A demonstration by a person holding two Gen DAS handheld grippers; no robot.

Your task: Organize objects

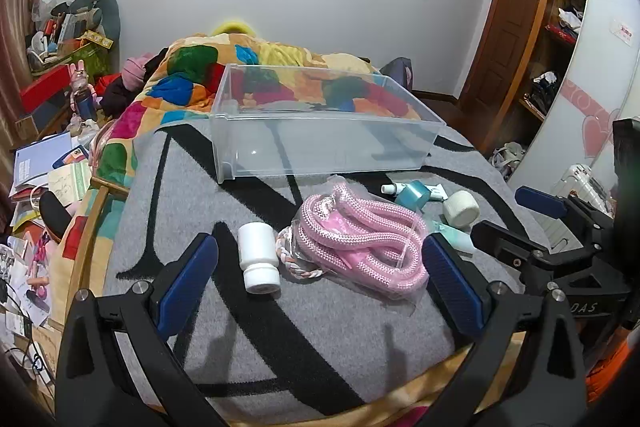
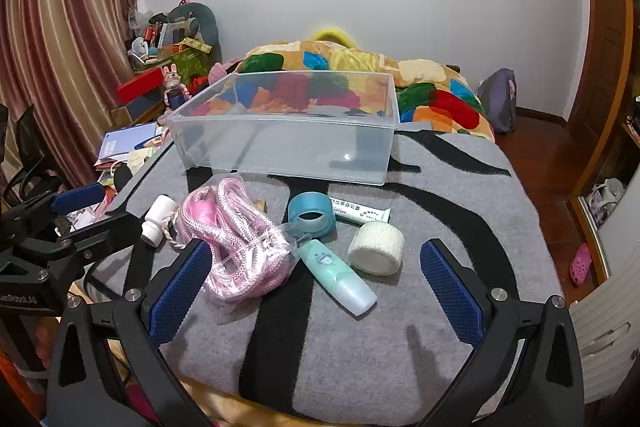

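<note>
A clear plastic bin [image 1: 320, 143] [image 2: 288, 151] stands empty on a grey and black blanket. In front of it lie a bagged pink rope [image 1: 356, 243] [image 2: 236, 239], a white bottle [image 1: 258, 259] [image 2: 158, 217], a blue tape roll [image 1: 412, 195] [image 2: 310, 215], a white tube [image 1: 434, 191] [image 2: 360, 215], a white bandage roll [image 1: 460, 209] [image 2: 376, 247] and a mint green bottle [image 2: 338, 275]. My left gripper [image 1: 320, 281] is open, its jaws either side of the white bottle and rope. My right gripper [image 2: 316, 285] is open around the mint bottle.
A colourful quilt [image 1: 248, 67] lies behind the bin. Cluttered boxes and papers [image 1: 52, 163] fill the floor to the left. A wooden shelf [image 1: 560, 39] and door stand to the right. The right gripper also shows at the right edge of the left wrist view [image 1: 560, 251].
</note>
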